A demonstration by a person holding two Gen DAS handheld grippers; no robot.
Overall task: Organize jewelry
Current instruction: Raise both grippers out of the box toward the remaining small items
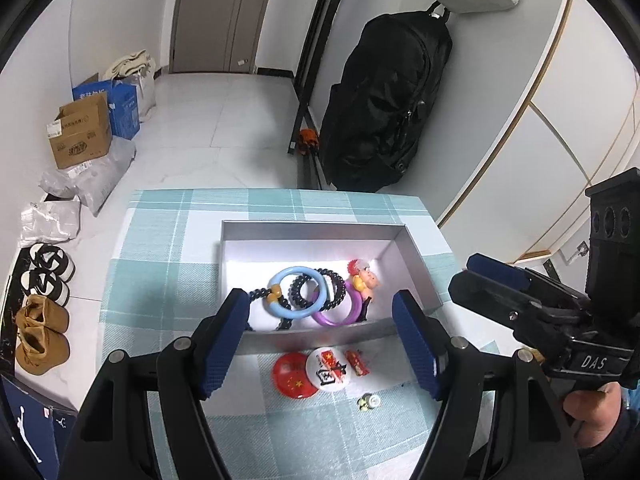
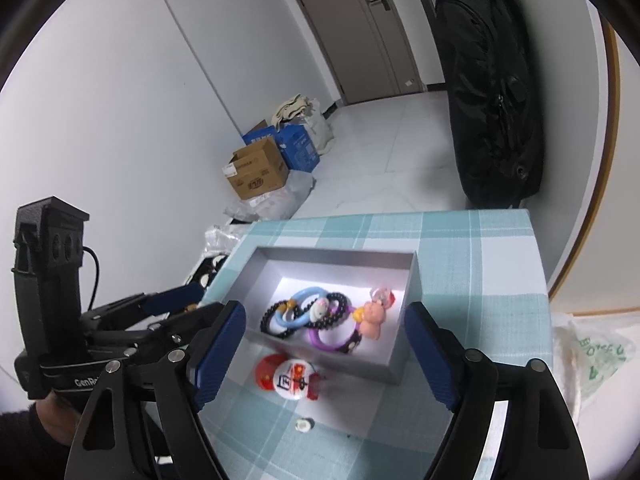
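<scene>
Hovering wide open and empty above the table [image 1: 152,240]: left hand-held gripper [image 1: 320,344] and right hand-held gripper [image 2: 326,354]. Bracelets [image 1: 298,292] lie inside the grey box [image 1: 416,264]; badges [image 1: 312,374] rest just beside its near wall.

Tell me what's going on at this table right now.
A person holds a gripper in each hand above a checked tablecloth. Both the left gripper and the right gripper are open and empty. A grey box already holds bracelets and a small figure. Two badges, a red clip and a tiny charm lie in front of it.
</scene>
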